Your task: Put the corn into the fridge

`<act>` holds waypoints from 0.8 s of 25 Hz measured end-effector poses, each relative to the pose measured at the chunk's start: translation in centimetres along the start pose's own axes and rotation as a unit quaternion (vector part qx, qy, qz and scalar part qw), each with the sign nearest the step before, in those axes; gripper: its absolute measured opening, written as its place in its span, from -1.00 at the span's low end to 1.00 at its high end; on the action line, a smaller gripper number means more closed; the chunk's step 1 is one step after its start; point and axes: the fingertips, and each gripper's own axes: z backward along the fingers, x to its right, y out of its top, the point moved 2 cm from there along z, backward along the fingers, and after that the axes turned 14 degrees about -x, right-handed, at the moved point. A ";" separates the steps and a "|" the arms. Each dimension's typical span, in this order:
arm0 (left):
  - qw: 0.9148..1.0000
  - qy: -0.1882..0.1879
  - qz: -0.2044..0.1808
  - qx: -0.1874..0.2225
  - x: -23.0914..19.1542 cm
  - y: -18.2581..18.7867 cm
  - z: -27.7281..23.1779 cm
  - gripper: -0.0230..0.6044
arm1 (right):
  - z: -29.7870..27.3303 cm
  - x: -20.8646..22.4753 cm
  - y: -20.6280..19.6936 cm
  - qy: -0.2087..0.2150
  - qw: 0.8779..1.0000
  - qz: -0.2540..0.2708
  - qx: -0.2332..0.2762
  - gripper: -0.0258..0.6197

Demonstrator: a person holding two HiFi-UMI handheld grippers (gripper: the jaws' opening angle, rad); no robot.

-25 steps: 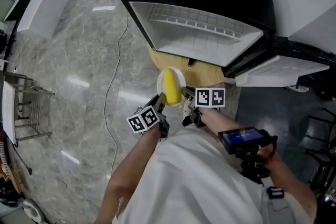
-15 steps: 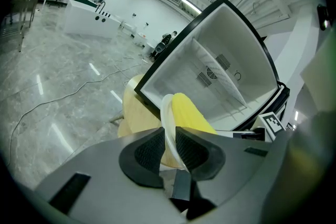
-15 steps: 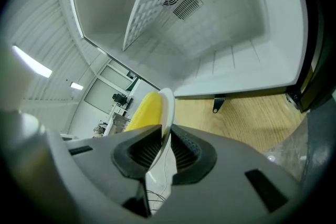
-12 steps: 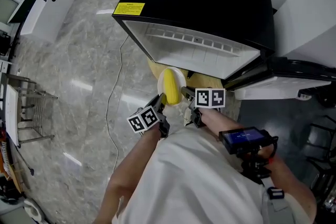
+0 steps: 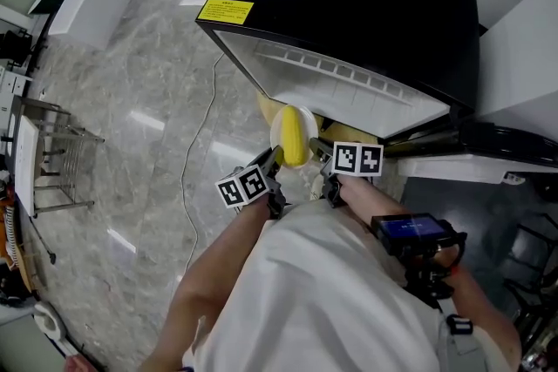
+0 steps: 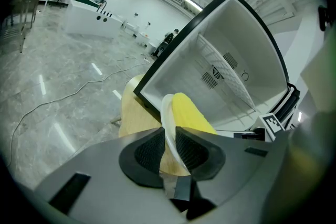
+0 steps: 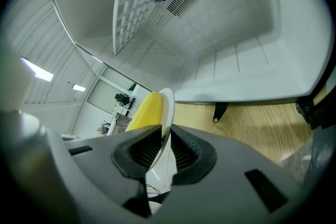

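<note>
A yellow corn cob [image 5: 295,137] lies on a small white plate [image 5: 307,114], held just in front of the open black fridge [image 5: 349,4]. My left gripper [image 5: 277,155] is shut on the plate's left rim and my right gripper [image 5: 316,149] on its right rim. In the left gripper view the plate rim [image 6: 167,122] is pinched between the pads of the left gripper [image 6: 169,147], with the corn [image 6: 192,115] beyond them. In the right gripper view the right gripper [image 7: 164,149] clamps the plate [image 7: 167,113] beside the corn [image 7: 144,112]. The white fridge interior [image 7: 220,44] fills the view ahead.
The fridge door [image 5: 475,157] hangs open to the right. The fridge stands on a wooden board [image 7: 257,128]. A wire shelf [image 7: 139,2] sits inside. A cable [image 5: 193,144] runs over the marble floor, with a metal rack [image 5: 52,165] at the left.
Both grippers have carried the plate with the corn a little closer to the fridge opening. Their grip on the plate is unchanged.
</note>
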 end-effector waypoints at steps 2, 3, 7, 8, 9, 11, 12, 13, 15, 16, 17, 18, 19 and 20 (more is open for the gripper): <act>1.000 0.001 0.001 0.000 0.1 0.0 -0.2 -0.72 | 0.0 0.2 0.1 0.000 1.000 -0.001 -0.001 -0.74; 1.000 0.001 0.001 0.000 0.1 0.0 -0.3 -0.72 | 0.1 0.3 0.2 -0.001 1.000 -0.002 -0.002 -0.74; 1.000 0.007 -0.001 0.000 0.1 -0.2 0.0 -0.72 | 0.5 0.1 -0.1 -0.005 1.000 -0.003 -0.007 -0.73; 1.000 0.007 -0.004 0.000 0.3 -0.2 0.3 -0.72 | 0.8 -0.2 -0.2 -0.007 1.000 -0.003 -0.008 -0.73; 1.000 0.006 -0.006 -0.001 0.7 -0.2 0.6 -0.72 | 1.1 -0.4 -0.3 -0.009 1.000 -0.003 -0.008 -0.73; 1.000 0.004 -0.007 -0.002 1.0 -0.3 0.6 -0.72 | 1.2 -0.3 -0.4 -0.014 1.000 -0.003 -0.011 -0.73; 1.000 0.004 -0.006 -0.001 0.8 -0.4 0.2 -0.72 | 0.9 0.2 -0.4 -0.016 1.000 -0.004 -0.014 -0.73; 1.000 0.004 -0.004 -0.002 0.4 -0.4 -0.4 -0.72 | 0.3 0.8 -0.2 -0.017 1.000 -0.004 -0.016 -0.73; 1.000 0.004 -0.005 -0.005 -0.4 -0.3 -1.3 -0.72 | -0.5 1.6 0.0 -0.019 1.000 -0.007 -0.018 -0.73; 1.000 0.003 -0.007 -0.008 -0.5 -0.3 -1.5 -0.72 | -0.6 1.8 0.0 -0.021 1.000 -0.007 -0.017 -0.73; 1.000 0.002 -0.008 -0.010 -0.4 -0.3 -1.6 -0.72 | -0.5 1.8 0.0 -0.024 1.000 -0.008 -0.017 -0.73; 1.000 0.000 -0.009 -0.012 -0.3 -0.3 -1.6 -0.72 | -0.3 1.7 0.0 -0.027 0.999 -0.008 -0.017 -0.73; 1.000 -0.001 -0.009 -0.014 -0.2 -0.3 -1.8 -0.72 | -0.2 1.8 0.1 -0.030 0.999 -0.008 -0.017 -0.73; 1.000 -0.002 -0.010 -0.015 -0.3 -0.2 -2.0 -0.72 | -0.3 1.9 0.2 -0.033 0.999 -0.008 -0.017 -0.73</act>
